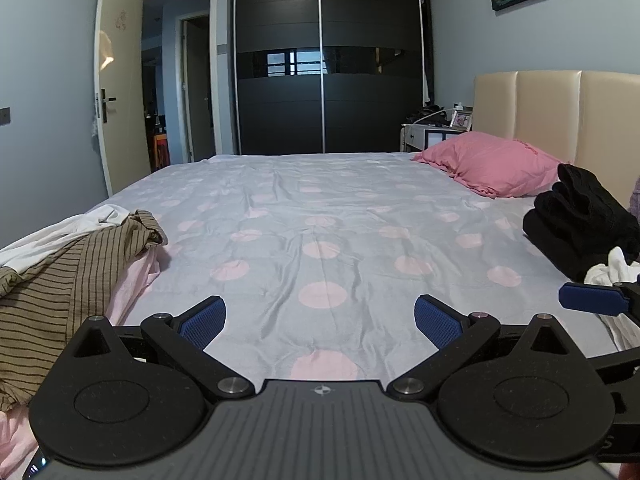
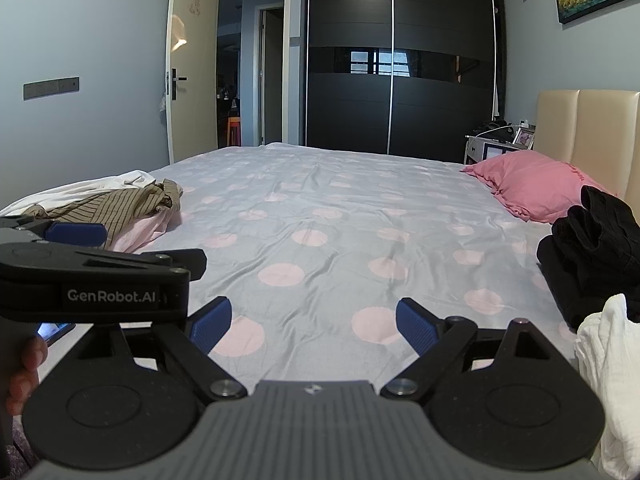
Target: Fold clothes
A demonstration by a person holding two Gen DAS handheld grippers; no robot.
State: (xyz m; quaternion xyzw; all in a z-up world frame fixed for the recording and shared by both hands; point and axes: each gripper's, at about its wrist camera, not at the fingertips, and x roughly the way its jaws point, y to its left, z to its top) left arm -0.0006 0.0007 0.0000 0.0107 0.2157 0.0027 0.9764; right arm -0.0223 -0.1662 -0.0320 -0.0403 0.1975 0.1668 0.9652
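left gripper point(image 2: 76, 236) casing — "GenRobot.AI", seemingly.

The white cloth point(image 2: 612, 380) and black pile point(image 2: 596, 256) run off the right edge; the striped shirt point(image 1: 44, 304) off the left; nightstand items point(image 1: 436, 114) are too small to tell.

A bed point(image 1: 320, 208) fills the middle of both views. At its left edge lies a heap of unfolded clothes point(image 1: 60, 280); at the right edge sits a folded stack point(image 1: 580, 224), with a crumpled garment point(image 2: 612, 360) just before it. A pillow point(image 1: 488, 164) rests behind the stack, against the headboard point(image 1: 560, 108). Behind the bed stands a wardrobe point(image 1: 328, 56), with an open door point(image 1: 120, 80) at upper left.
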